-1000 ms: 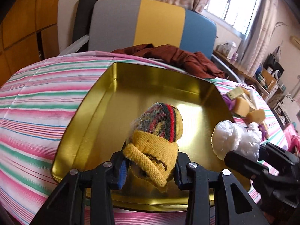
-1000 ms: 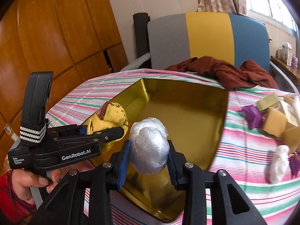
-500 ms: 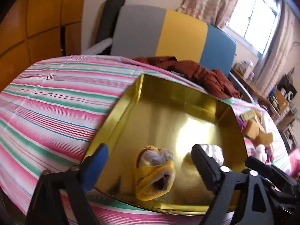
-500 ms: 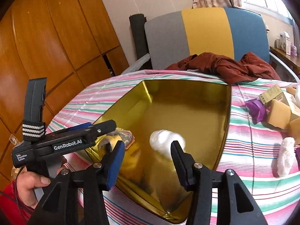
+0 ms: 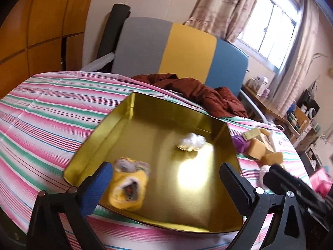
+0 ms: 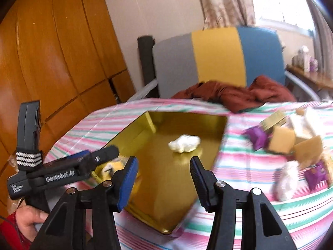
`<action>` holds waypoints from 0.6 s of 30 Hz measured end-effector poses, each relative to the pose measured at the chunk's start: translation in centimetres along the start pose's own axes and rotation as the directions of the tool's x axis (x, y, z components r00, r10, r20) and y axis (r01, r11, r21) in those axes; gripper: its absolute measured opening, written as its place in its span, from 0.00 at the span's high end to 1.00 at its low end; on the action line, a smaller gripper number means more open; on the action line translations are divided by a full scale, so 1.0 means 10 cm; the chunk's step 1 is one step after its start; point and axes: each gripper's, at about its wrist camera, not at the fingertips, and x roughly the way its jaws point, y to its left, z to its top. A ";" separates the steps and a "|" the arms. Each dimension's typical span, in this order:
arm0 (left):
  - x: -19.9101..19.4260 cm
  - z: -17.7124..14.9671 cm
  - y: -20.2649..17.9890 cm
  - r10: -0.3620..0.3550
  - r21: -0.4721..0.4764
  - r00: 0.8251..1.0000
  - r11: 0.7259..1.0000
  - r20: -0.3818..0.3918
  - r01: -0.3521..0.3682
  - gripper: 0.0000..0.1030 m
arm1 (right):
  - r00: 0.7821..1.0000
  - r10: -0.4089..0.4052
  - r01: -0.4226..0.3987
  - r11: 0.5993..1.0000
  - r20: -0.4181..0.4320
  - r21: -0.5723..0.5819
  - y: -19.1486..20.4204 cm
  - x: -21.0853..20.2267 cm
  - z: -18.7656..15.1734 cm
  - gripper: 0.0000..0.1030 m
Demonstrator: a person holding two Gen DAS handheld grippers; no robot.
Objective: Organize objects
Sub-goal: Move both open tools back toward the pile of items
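A gold metal tray (image 5: 164, 120) (image 6: 187, 120) sits on the striped tablecloth. In it lie a yellow sock bundle (image 5: 129, 185) (image 6: 112, 167) near the front left corner and a white plastic bundle (image 5: 191, 141) (image 6: 184, 143) further in. My left gripper (image 5: 166, 185) hangs over the tray's front edge, jaws opening wide. The sock lies free beside its blue left pad (image 5: 97, 187). My right gripper (image 6: 164, 177) is open with nothing between its fingers, and the white bundle lies beyond its tips.
Right of the tray is a heap of purple wrappers (image 6: 257, 137), tan blocks (image 6: 282, 140) (image 5: 257, 149) and a white wad (image 6: 287, 179). A brown cloth (image 5: 199, 95) lies at the table's far edge before a grey, yellow and blue chair (image 5: 187, 50). A hand (image 6: 27, 223) holds the left gripper.
Both grippers opened and let go: the sock and the white bundle now lie in the tray. Both grippers drew back and rose, so the tray looks farther away.
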 end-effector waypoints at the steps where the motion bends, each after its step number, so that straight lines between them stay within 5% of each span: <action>1: -0.01 -0.01 -0.04 -0.015 -0.002 1.000 1.000 -0.004 0.015 0.00 | 1.000 -0.026 0.026 1.000 0.011 -0.006 -0.01 -0.04 0.01 0.49; 18: -0.05 -0.26 -0.94 -0.149 0.126 0.985 0.979 -0.082 0.159 0.00 | 0.971 -0.233 0.237 0.969 -0.060 0.077 -1.06 -0.35 -0.25 0.43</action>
